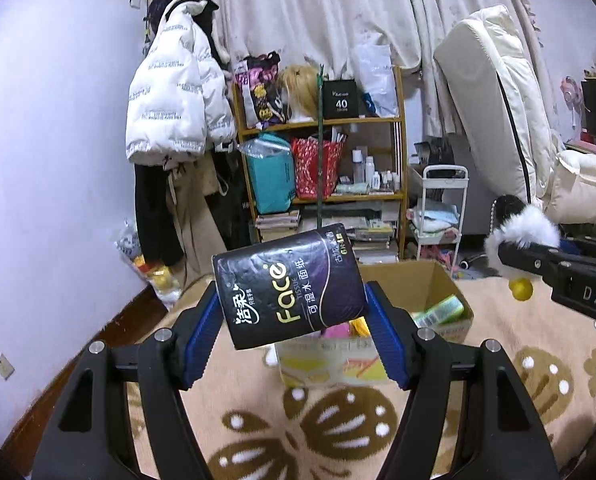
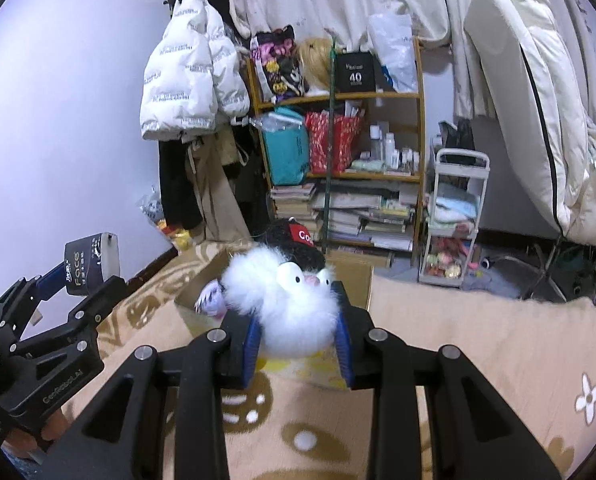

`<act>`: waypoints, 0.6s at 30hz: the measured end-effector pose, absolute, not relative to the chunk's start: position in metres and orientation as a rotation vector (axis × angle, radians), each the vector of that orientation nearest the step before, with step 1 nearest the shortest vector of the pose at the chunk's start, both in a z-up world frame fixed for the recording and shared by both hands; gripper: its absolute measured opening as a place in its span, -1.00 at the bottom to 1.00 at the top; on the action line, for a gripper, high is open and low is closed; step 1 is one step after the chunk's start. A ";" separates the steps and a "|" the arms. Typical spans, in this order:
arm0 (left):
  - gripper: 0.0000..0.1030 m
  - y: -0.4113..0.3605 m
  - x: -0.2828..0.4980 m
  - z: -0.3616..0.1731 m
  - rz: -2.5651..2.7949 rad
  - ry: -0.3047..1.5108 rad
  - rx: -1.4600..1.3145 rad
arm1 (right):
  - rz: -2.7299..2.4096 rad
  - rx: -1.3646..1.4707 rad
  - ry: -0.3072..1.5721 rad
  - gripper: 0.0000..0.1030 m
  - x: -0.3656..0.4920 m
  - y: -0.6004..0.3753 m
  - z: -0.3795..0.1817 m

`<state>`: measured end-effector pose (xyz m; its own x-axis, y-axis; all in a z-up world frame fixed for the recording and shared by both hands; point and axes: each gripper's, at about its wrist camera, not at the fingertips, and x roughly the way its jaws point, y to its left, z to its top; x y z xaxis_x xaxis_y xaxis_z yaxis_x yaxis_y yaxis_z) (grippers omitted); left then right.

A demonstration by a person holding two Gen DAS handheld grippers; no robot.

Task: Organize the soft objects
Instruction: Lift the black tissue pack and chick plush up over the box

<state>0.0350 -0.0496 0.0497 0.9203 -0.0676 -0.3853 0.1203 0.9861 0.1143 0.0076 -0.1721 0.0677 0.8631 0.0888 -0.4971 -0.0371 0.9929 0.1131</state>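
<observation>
My left gripper (image 1: pixel 294 316) is shut on a black "Face" tissue pack (image 1: pixel 290 286) and holds it in the air in front of an open cardboard box (image 1: pixel 429 280) on the carpet. My right gripper (image 2: pixel 298 334) is shut on a fluffy white and black plush toy (image 2: pixel 286 300) with a black cap, held above the same box (image 2: pixel 202 284). In the left wrist view the right gripper (image 1: pixel 509 258) and its plush (image 1: pixel 525 228) are at the right. In the right wrist view the left gripper (image 2: pixel 82 284) and pack (image 2: pixel 92 260) are at the left.
The box holds a green pack (image 1: pixel 437 312) and other soft items. A patterned beige carpet (image 1: pixel 497 380) covers the floor. Behind stand a wooden shelf (image 1: pixel 321 196) full of bags and books, a white trolley (image 1: pixel 441 216), hanging coats (image 1: pixel 178 92) and a folded mattress (image 1: pixel 493 100).
</observation>
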 end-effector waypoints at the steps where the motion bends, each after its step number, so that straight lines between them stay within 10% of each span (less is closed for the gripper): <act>1: 0.33 -0.050 0.038 0.053 -0.097 0.382 0.140 | 0.068 0.097 0.517 -0.35 0.011 -0.173 0.071; 18: 0.33 -0.063 0.107 0.088 -0.117 0.291 0.134 | 0.107 0.091 0.395 -0.33 0.074 -0.185 0.103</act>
<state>0.1066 -0.0633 0.0879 0.9514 -0.0951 -0.2929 0.1336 0.9844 0.1144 0.0738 -0.1852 0.1033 0.9175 0.1212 -0.3789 -0.0860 0.9903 0.1087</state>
